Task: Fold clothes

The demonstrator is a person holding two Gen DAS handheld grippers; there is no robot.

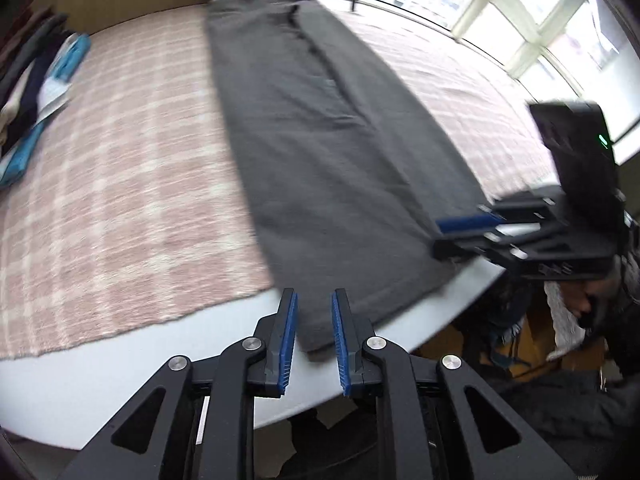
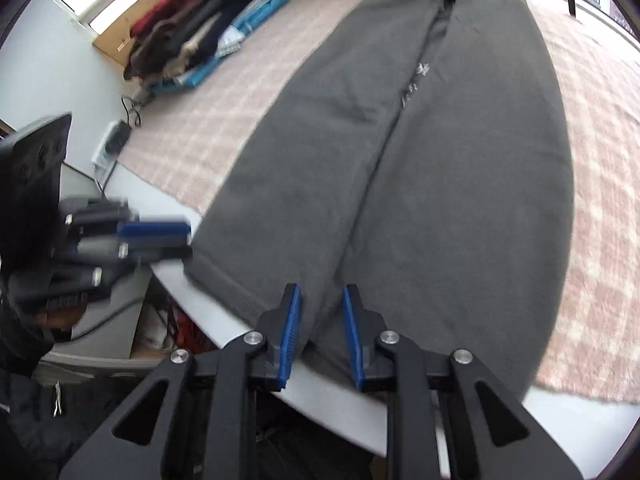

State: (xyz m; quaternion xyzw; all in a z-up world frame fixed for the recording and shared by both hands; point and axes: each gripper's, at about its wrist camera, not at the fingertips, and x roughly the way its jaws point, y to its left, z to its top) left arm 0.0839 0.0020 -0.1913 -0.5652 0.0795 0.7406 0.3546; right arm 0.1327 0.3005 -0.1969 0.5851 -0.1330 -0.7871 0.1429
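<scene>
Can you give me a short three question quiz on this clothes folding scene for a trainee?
1. True or false: the dark grey trousers lie lengthwise on the pink checked blanket.
2. Which gripper is open: A the left gripper, B the right gripper, C both?
3. What sits at the blanket's far corner?

Key: 1 true. 2 C, each with its jaws apart at the trousers' near hem. 3 a pile of folded clothes.

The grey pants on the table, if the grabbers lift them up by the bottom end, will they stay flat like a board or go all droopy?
Probably droopy. The grey pants lie limp, with soft creases, and their hem hangs over the table edge. The fabric looks thick and fleecy, so likely a bit heavy, and not slippery against the pink checked cloth.
</scene>
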